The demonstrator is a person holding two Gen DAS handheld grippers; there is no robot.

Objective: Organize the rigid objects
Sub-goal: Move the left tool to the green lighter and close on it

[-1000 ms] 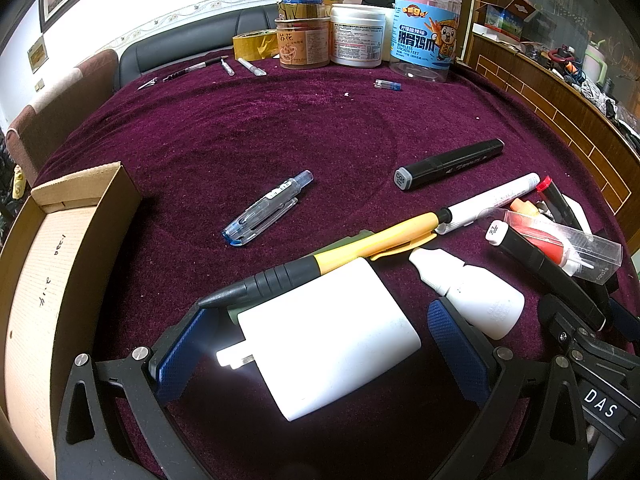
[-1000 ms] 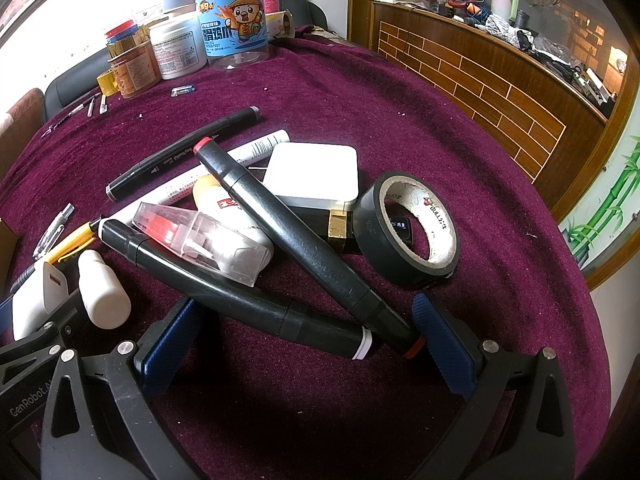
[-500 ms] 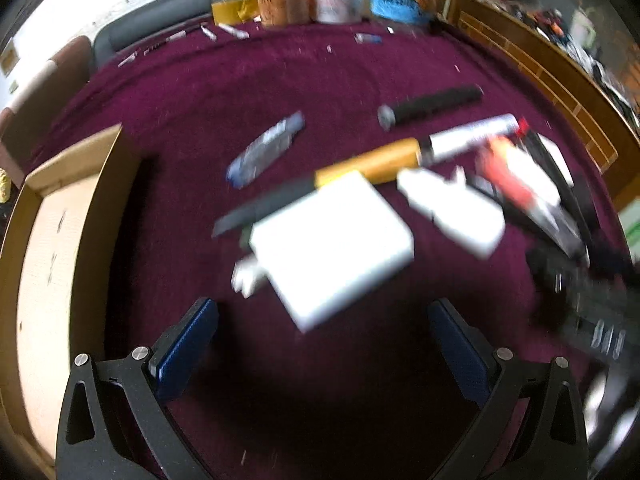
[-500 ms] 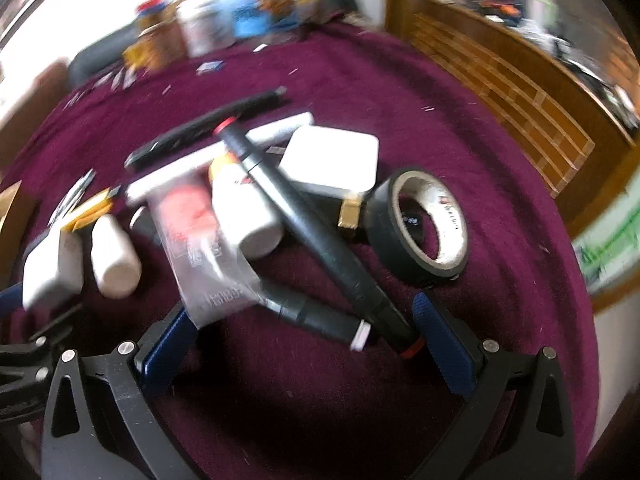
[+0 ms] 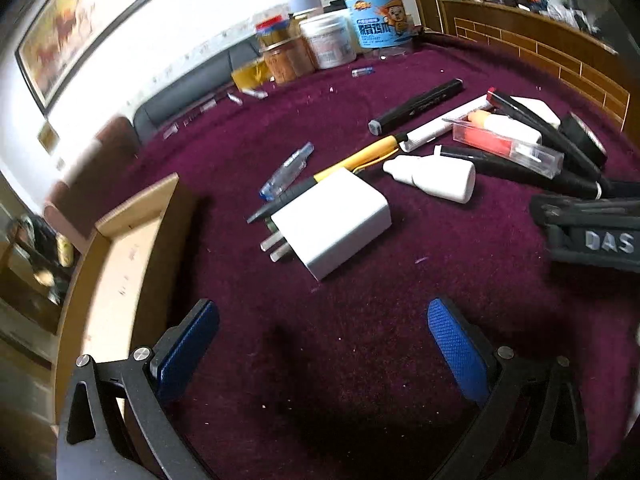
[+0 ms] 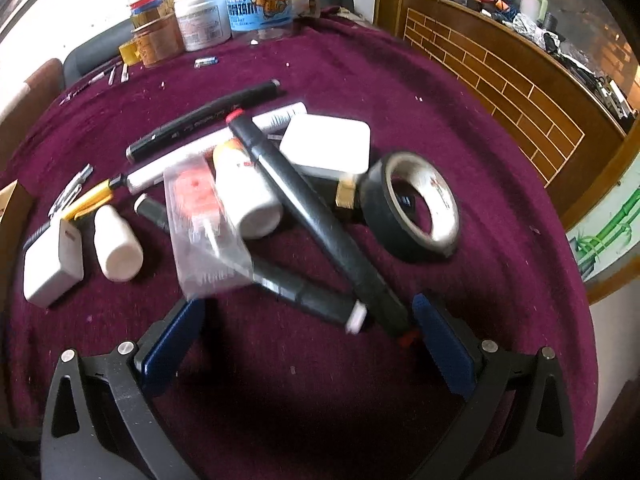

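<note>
My left gripper (image 5: 322, 338) is open and empty, held back from a white plug charger (image 5: 332, 222) on the purple cloth. A cardboard box (image 5: 116, 264) stands at its left. My right gripper (image 6: 308, 338) is open and empty; its fingers flank the near ends of two black markers (image 6: 320, 216). Over them lies a clear case with a red insert (image 6: 200, 224). A white bottle (image 6: 244, 184), a second white charger (image 6: 326, 144) and a black tape roll (image 6: 412, 208) lie close behind. A small white dropper bottle (image 5: 432, 174) and a yellow pen (image 5: 360, 158) lie between the piles.
Jars and tubs (image 5: 328, 40) stand at the table's far edge, with small pens (image 5: 240, 98) beside them. A clear blue pen (image 5: 286, 170) lies alone mid-table. The right gripper's body (image 5: 592, 228) shows at the left wrist view's right side. A wooden counter (image 6: 500, 76) runs along the right.
Both grippers have pulled back and up from the objects. The left one no longer straddles the plug charger. The clear case has shifted on the markers.
</note>
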